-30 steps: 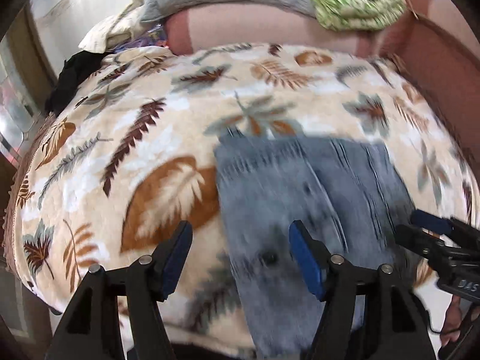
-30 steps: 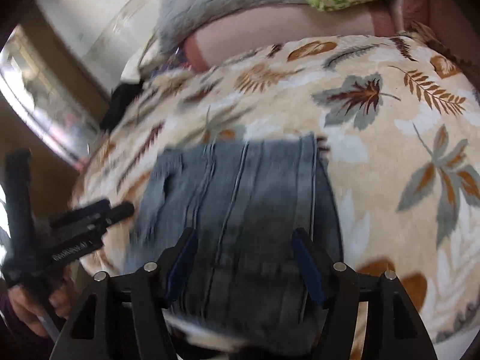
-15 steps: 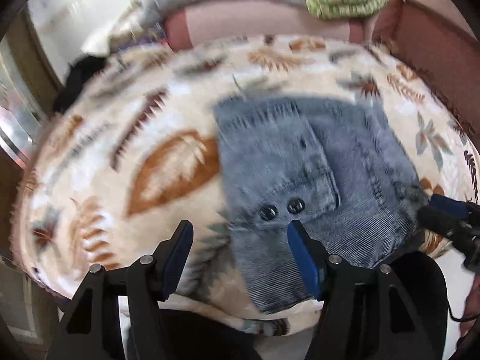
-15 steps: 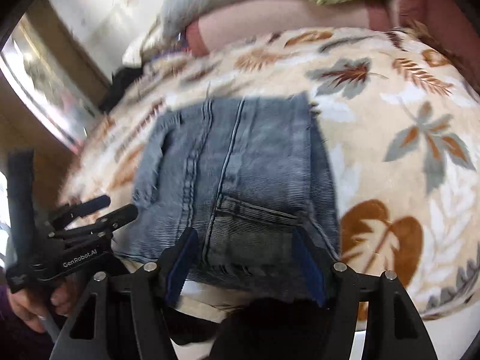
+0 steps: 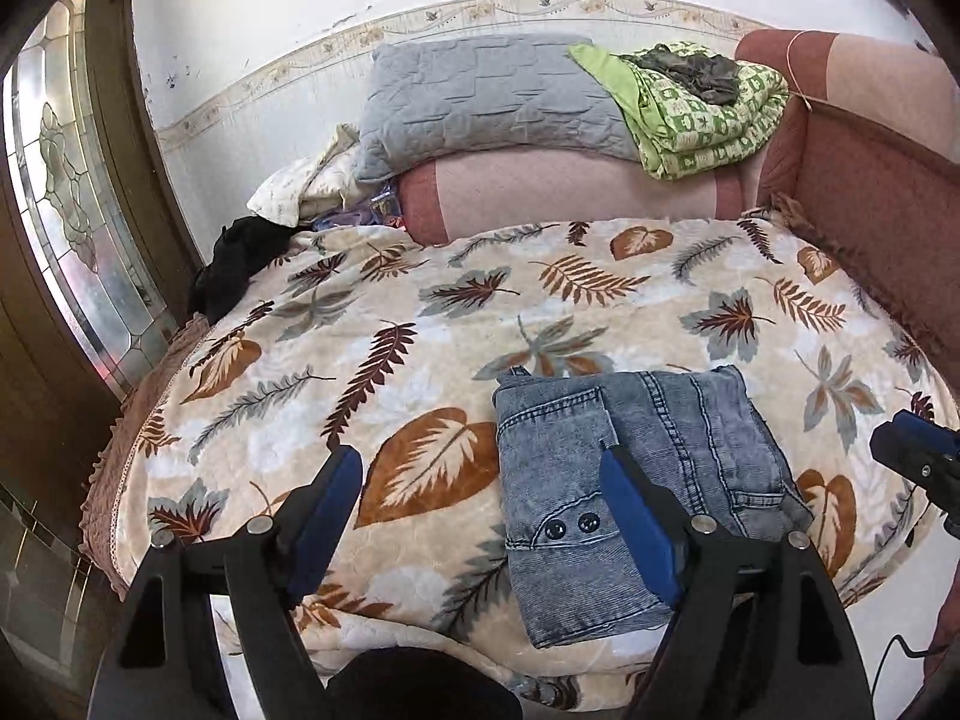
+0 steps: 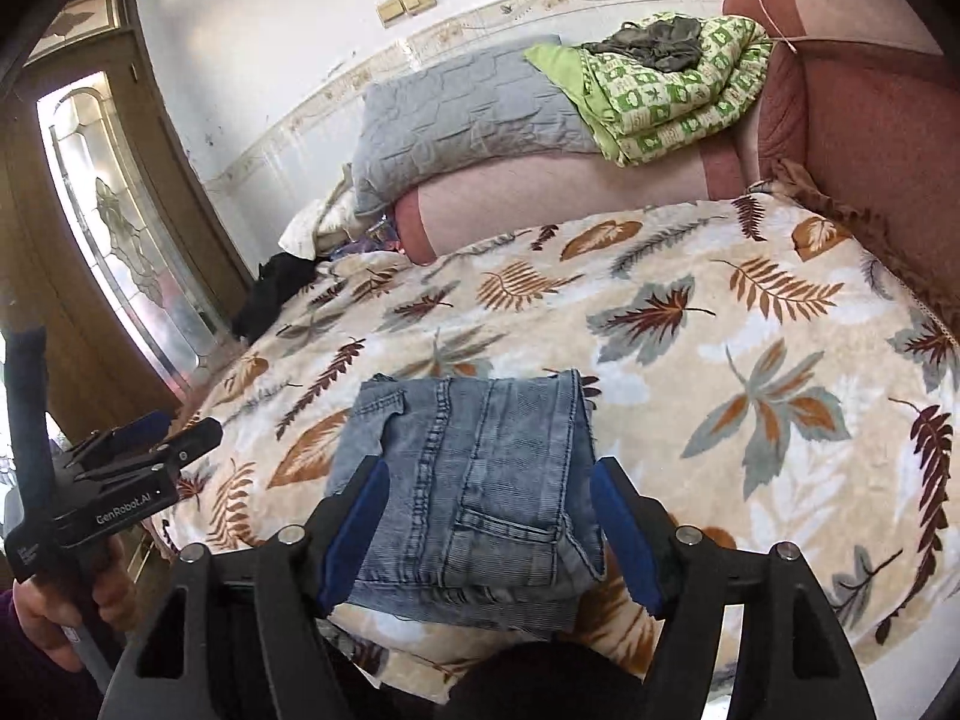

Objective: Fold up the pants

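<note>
Now the pants lie folded into a compact blue denim packet on the leaf-print blanket, close to the blanket's near edge, w/ nothing on top. Left gripper has just been opening; jaws stand wide, nothing between the pads, off the packet's left side. Right gripper likewise has just been widening, jaws well apart & empty, above the near edge of the packet. Denim looks thick, fairly heavy, soft but w/ some body, prob. not slippery on the fleecy blanket; layers could slide apart if lifted by one corner. Best hold, I'd judge: both near corners, pinching all layers at the seamed edge.
</note>
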`<action>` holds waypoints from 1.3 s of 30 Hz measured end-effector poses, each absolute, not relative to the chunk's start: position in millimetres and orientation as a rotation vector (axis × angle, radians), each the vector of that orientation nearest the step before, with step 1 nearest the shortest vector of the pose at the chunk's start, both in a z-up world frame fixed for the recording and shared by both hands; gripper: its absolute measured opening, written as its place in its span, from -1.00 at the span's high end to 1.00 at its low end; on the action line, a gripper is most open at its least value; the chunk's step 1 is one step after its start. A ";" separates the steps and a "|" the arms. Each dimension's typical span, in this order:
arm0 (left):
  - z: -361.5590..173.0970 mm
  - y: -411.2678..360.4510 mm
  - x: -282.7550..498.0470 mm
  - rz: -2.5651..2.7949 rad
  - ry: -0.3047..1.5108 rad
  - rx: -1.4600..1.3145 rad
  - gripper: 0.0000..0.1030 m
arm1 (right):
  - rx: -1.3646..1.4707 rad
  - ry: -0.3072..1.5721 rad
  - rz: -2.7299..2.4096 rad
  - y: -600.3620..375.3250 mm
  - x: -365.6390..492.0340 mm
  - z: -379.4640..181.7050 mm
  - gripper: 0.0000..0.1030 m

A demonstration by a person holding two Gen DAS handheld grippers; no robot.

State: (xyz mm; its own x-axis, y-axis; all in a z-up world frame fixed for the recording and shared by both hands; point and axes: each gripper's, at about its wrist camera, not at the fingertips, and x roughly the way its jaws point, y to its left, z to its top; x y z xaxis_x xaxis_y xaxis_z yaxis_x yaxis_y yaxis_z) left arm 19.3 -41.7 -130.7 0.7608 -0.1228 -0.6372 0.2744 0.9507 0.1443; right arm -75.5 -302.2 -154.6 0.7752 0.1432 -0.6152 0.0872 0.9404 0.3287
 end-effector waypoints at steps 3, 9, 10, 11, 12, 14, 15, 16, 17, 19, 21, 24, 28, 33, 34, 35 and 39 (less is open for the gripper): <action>-128.1 -42.9 17.3 -0.214 0.667 0.247 -0.59 | 0.350 0.684 0.037 -299.1 -74.6 -153.8 -0.42; -134.9 -44.6 19.0 -0.204 0.680 0.259 -0.59 | 0.353 0.697 0.039 -297.8 -74.2 -157.7 -0.42; -135.9 -44.1 19.6 -0.204 0.685 0.258 -0.59 | 0.358 0.699 0.039 -298.0 -74.0 -158.5 -0.42; -137.0 -43.7 20.2 -0.203 0.690 0.259 -0.59 | 0.359 0.700 0.040 -298.1 -74.0 -159.5 -0.42; -137.7 -43.4 20.7 -0.200 0.692 0.260 -0.59 | 0.359 0.703 0.038 -297.9 -73.5 -160.6 -0.42; -138.6 -43.2 21.4 -0.198 0.694 0.259 -0.59 | 0.355 0.710 0.037 -296.7 -72.7 -162.4 -0.42; -139.1 -43.3 21.7 -0.199 0.696 0.259 -0.59 | 0.353 0.713 0.039 -295.6 -72.4 -162.9 -0.42; -139.5 -43.1 21.8 -0.199 0.697 0.260 -0.59 | 0.353 0.714 0.040 -295.1 -72.3 -163.4 -0.42; -140.0 -43.0 22.0 -0.197 0.698 0.260 -0.59 | 0.356 0.715 0.044 -295.1 -72.0 -164.0 -0.42; -141.0 -43.1 22.1 -0.200 0.700 0.260 -0.59 | 0.356 0.716 0.042 -294.9 -71.7 -164.6 -0.42; -141.8 -43.3 22.6 -0.200 0.704 0.262 -0.59 | 0.356 0.717 0.041 -294.7 -71.5 -165.3 -0.42; -142.6 -43.3 22.7 -0.200 0.705 0.264 -0.59 | 0.366 0.718 0.039 -295.5 -71.3 -165.7 -0.42; -144.2 -44.0 23.0 -0.199 0.708 0.268 -0.59 | 0.369 0.715 0.040 -296.2 -71.2 -166.0 -0.42; -144.2 -44.2 23.1 -0.201 0.707 0.269 -0.59 | 0.380 0.712 0.042 -297.3 -71.0 -167.5 -0.42; -144.7 -44.4 23.3 -0.201 0.707 0.271 -0.59 | 0.380 0.713 0.043 -296.9 -70.4 -167.1 -0.42; -145.3 -44.7 23.6 -0.200 0.707 0.273 -0.59 | 0.378 0.713 0.043 -296.3 -70.1 -167.0 -0.42; -145.5 -44.7 23.9 -0.200 0.709 0.274 -0.59 | 0.379 0.714 0.043 -296.2 -69.3 -167.5 -0.42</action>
State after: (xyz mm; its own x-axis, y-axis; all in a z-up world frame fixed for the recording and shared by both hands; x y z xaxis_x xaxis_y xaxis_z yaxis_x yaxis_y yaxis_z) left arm 23.9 -44.7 -145.5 0.7427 -0.0877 -0.6639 0.2719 0.9455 0.1793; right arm -69.3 -296.2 -167.5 0.7580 0.1663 -0.6307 0.0897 0.9312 0.3533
